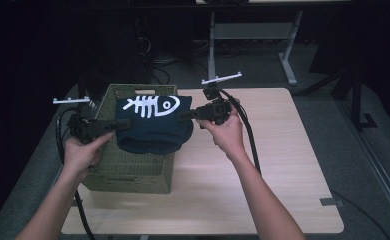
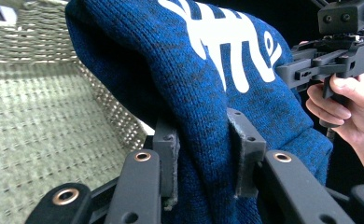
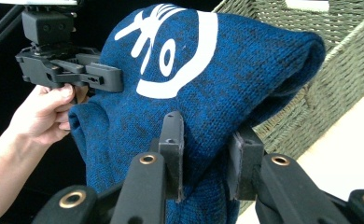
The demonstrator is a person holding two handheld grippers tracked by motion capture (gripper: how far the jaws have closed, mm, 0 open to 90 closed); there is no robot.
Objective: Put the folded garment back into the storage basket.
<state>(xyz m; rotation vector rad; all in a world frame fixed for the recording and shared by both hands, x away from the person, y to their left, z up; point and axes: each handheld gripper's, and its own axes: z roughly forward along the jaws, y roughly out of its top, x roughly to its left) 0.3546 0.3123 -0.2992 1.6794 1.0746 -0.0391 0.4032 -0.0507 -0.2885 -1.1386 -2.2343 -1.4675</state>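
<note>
Folded blue knit garment (image 1: 153, 125) with a white fish-skeleton print, held at centre left of the high view above the open top of the woven basket (image 1: 133, 172); the basket stands at the left side of the wooden table (image 1: 263, 165). Left gripper (image 1: 114, 125) pinches the garment's left edge, its jaws closed on a fold of knit, as the left gripper view shows at lower centre (image 2: 203, 154); right gripper (image 1: 185, 116) pinches the opposite edge, jaws likewise closed on cloth (image 3: 203, 154). The garment sags between the two grips, its lower fold level with or just over the basket's rim; whether it touches the rim cannot be told. Judged progress: the garment is gripped and brought over the basket; lowering it inside and releasing both grips appear to remain.
</note>
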